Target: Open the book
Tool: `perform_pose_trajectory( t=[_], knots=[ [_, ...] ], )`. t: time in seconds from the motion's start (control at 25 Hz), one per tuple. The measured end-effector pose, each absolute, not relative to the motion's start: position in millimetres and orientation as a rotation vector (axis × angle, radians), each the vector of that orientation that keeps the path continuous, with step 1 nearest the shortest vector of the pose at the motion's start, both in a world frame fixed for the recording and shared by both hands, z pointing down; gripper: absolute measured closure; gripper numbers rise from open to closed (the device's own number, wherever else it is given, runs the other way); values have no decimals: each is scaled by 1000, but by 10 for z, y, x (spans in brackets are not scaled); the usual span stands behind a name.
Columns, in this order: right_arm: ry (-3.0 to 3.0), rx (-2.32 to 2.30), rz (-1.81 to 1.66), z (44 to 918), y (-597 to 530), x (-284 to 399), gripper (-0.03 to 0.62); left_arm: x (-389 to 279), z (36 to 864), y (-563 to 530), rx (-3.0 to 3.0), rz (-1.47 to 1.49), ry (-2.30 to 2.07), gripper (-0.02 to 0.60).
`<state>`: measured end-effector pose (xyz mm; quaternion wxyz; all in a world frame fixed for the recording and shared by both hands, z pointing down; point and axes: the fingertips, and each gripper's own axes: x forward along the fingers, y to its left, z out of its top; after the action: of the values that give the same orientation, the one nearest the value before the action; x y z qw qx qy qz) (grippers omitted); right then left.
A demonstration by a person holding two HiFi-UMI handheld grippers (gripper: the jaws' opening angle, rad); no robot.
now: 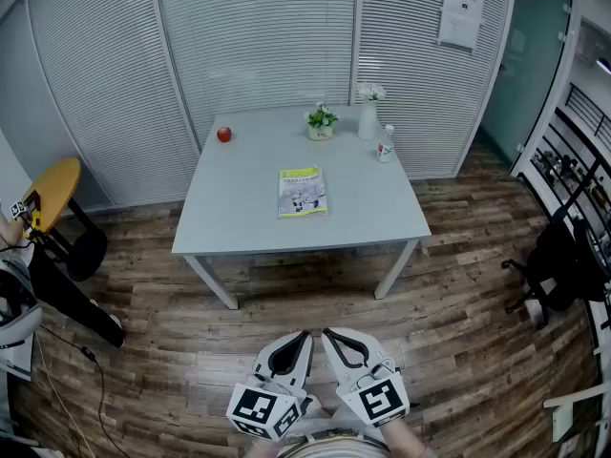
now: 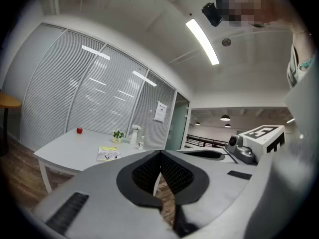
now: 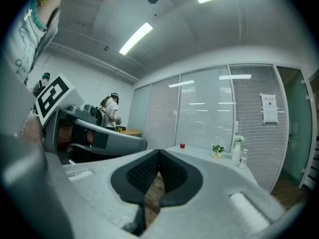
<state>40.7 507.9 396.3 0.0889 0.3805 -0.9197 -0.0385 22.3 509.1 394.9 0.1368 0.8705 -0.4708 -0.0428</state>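
Office, blind-covered glass partitions [image 1: 258, 36], posted notice [image 1: 460, 12] (paper on the glass), black swivel chair [image 1: 554, 265], strip lights [image 2: 202, 41]

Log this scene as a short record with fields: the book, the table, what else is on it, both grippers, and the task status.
book: closed, flat near the table's middle
table: pale grey, on a wood floor
apple: red, far left part of the tabletop
potted plant: far side, beside the vase
vase: white, with flowers
bottle: small, right of the vase
left gripper: jaws together, empty, well short of the table
right gripper: jaws together, empty, beside the left one
status: book not yet touched
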Motion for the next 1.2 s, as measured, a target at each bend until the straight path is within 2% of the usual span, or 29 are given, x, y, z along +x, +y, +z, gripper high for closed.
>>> perform_pose_trajectory(
  t=[0.6,1.2],
  knots=[
    [-2752,1105,-98,4058,4902,364,591,239,3993,4878,2500,-145,-1311,583],
    [-2806,1006,-113,3989,3538,153,591,81,3929,3534,2472,-129,-1387,583]
  ],
)
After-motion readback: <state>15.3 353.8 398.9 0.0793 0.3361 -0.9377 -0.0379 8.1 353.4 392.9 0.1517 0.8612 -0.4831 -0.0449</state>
